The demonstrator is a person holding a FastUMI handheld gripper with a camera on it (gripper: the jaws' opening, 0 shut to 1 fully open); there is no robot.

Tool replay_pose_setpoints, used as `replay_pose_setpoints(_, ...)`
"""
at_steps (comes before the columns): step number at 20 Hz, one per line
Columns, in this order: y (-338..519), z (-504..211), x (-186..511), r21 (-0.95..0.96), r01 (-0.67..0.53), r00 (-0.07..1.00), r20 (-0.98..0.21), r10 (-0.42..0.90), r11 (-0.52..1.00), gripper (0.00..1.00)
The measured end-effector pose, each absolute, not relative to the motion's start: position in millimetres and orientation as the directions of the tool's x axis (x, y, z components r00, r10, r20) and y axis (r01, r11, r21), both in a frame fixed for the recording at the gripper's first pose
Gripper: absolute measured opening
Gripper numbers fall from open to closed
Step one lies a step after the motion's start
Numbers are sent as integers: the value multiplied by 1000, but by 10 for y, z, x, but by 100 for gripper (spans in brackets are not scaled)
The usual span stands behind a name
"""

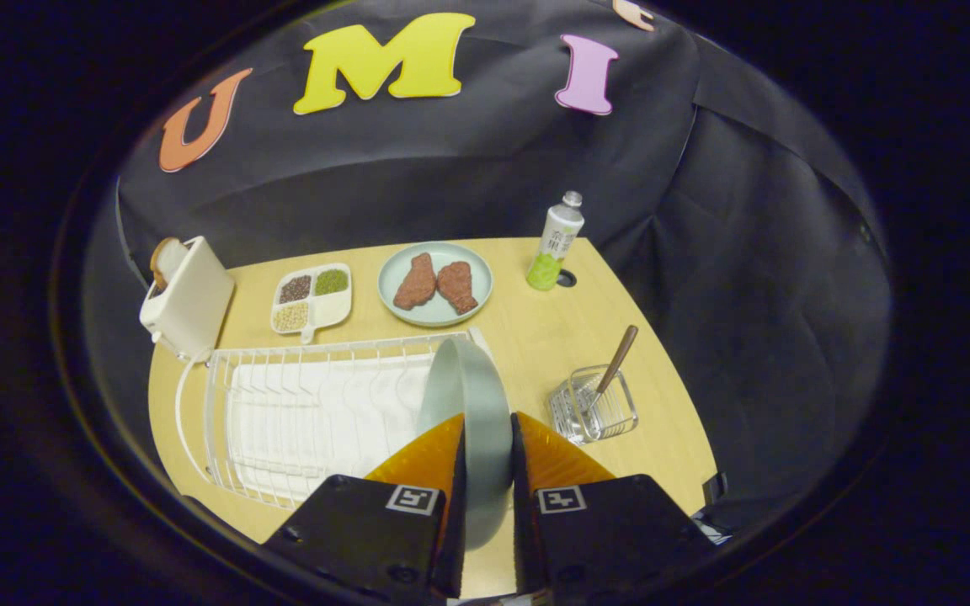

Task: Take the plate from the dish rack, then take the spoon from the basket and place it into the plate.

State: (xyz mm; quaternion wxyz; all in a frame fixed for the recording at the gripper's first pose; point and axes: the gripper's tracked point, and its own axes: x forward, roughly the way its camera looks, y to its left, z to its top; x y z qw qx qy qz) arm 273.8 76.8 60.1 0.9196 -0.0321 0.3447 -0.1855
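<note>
A pale grey-green plate (472,396) stands on edge at the right end of the white wire dish rack (300,412). My gripper (487,429) straddles its rim, with both fingers pressing on the plate from either side. To the right of the fingers, a clear wire basket (596,414) holds a spoon (615,362) with a brown handle that leans up and to the right.
Beyond the rack sit a white toaster (189,296) with bread in it, a divided tray of beans (311,297), a plate with two brown meat pieces (435,284) and a green-and-white bottle (555,242). The wooden table (535,328) ends just right of the basket.
</note>
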Motion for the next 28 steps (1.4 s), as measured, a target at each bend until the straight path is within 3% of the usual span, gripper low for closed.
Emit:
replay_pose_setpoints(16, 677, 714, 3196, -253, 392, 816, -349, -461, 885, 24)
replay_pose_setpoints(28, 1108, 785, 3248, -550, 473, 778, -106, -619, 688, 24)
